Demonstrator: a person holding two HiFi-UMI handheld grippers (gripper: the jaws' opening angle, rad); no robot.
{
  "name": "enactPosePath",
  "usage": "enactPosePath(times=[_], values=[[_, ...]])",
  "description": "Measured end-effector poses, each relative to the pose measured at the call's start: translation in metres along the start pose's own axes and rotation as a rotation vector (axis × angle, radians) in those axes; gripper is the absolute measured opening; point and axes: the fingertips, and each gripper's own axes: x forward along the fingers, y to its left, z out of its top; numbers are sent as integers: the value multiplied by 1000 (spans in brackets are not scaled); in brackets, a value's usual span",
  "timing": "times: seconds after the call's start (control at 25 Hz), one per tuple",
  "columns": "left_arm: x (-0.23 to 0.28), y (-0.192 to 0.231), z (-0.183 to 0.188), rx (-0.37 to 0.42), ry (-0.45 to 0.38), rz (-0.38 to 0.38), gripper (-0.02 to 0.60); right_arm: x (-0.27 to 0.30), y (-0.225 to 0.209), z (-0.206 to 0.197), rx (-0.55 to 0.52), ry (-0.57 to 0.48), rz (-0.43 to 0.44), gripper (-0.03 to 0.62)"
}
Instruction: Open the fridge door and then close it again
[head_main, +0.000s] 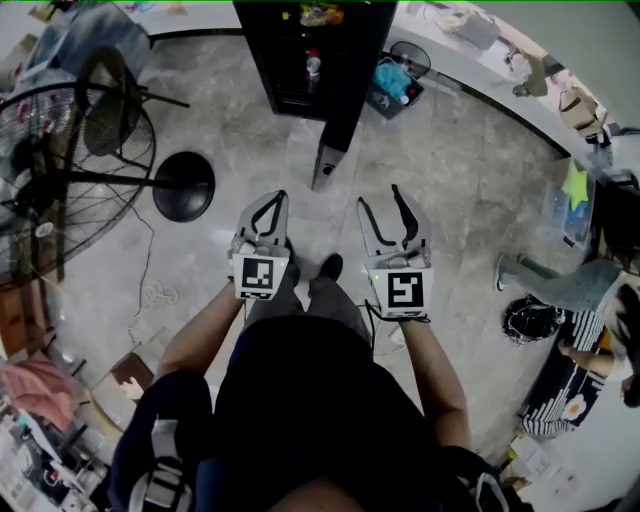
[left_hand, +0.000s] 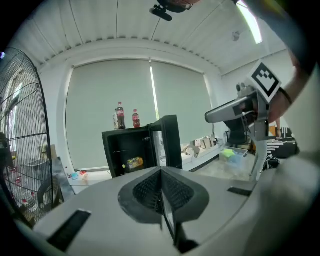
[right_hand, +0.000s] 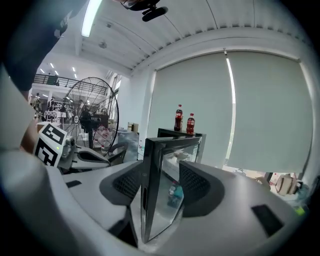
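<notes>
The small black fridge (head_main: 300, 50) stands at the top of the head view, a bottle and a yellow item on its shelves. Its glass door (head_main: 338, 115) is swung open toward me, its free edge near the floor just ahead. My left gripper (head_main: 264, 208) hangs left of that edge, jaws shut on nothing (left_hand: 161, 192); beyond it are the fridge (left_hand: 125, 152) and door (left_hand: 167, 142). My right gripper (head_main: 393, 212) is right of the door's edge, jaws open (right_hand: 159, 200). The door's edge (right_hand: 167, 155) shows through the gap, and the pads do not press on it.
A large floor fan (head_main: 60, 180) with a round black base (head_main: 183, 186) stands at left. Two cola bottles (left_hand: 127, 116) sit on the fridge top. A blue crate (head_main: 395, 85) lies right of the fridge. A person's legs (head_main: 560, 285) reach in at right, by a white ledge (head_main: 500, 75).
</notes>
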Motion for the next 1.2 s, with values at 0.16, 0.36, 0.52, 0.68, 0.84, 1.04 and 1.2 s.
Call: enactPosePath(times=[0.16,0.36,0.52,0.68,0.84,1.04,1.2], values=[[-14,18,10,-22,-41,9,21,22,10,9,-17,-15,1,258],[-30,41,17,-59,-65,28,21,49,19,8,-12,2,-30,273],[-41,57,27,-67,-79,39,21,73,24,6,-3,14,-64,302],[-50,69,34,-57,-91,41,21,94,28,1,13,26,-82,325],[-57,77,33,-54,-86,49,21,111,29,-9,8,54,-133,330],[-62,84,34,-69,-82,56,21,129,27,-13,28,56,-194,331],[-66,89,36,-56,-79,67,21,138,25,-16,29,64,-231,331]])
